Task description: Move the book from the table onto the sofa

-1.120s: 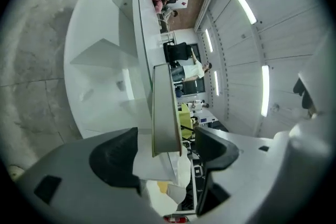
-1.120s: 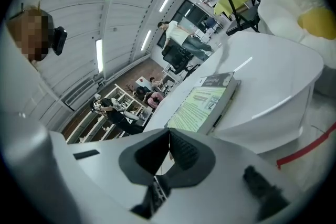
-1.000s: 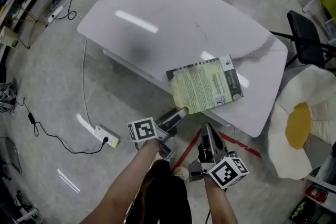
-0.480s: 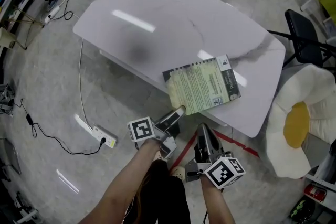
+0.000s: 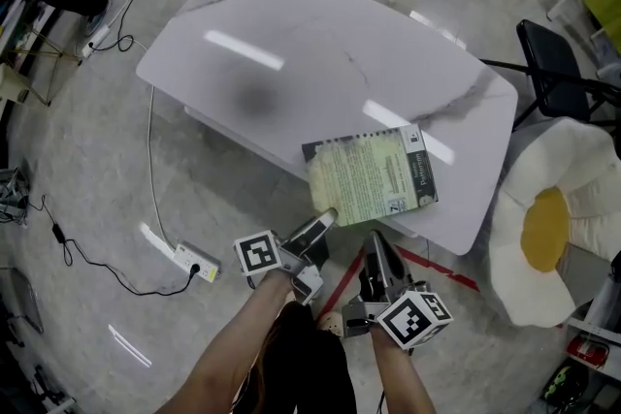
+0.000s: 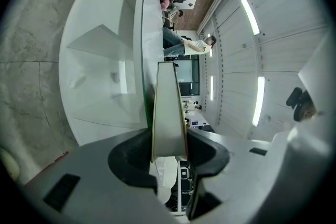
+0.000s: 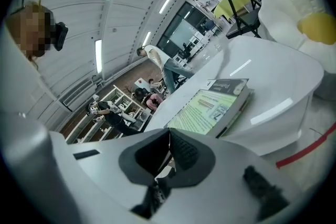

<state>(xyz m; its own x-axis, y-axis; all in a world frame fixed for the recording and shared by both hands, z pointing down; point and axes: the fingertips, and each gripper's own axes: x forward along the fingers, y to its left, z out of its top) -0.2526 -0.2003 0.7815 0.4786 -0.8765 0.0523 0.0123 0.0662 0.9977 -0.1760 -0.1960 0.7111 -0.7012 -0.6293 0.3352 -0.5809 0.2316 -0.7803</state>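
The book (image 5: pixel 374 175), with a pale green cover and a dark spine, lies at the near edge of the white marble table (image 5: pixel 320 63), its near corner sticking out past the edge. My left gripper (image 5: pixel 325 218) holds that corner. In the left gripper view the book's edge (image 6: pixel 168 107) stands between the dark pads, and the left gripper's (image 6: pixel 169 149) jaws are closing on it. My right gripper (image 5: pixel 376 242) hangs below the table edge, close to the book but apart from it. In the right gripper view the right gripper (image 7: pixel 169 152) is shut on nothing, with the book (image 7: pixel 215 105) ahead.
An egg-shaped cushion (image 5: pixel 553 228) lies at the right, with a black chair (image 5: pixel 553 63) behind it. A power strip (image 5: pixel 189 257) with its cable lies on the floor at the left. Red tape (image 5: pixel 432 262) marks the floor under the table edge. People stand far off.
My left gripper's jaws have closed on the book's near corner and risen a little with it. The right gripper has stayed where it was.
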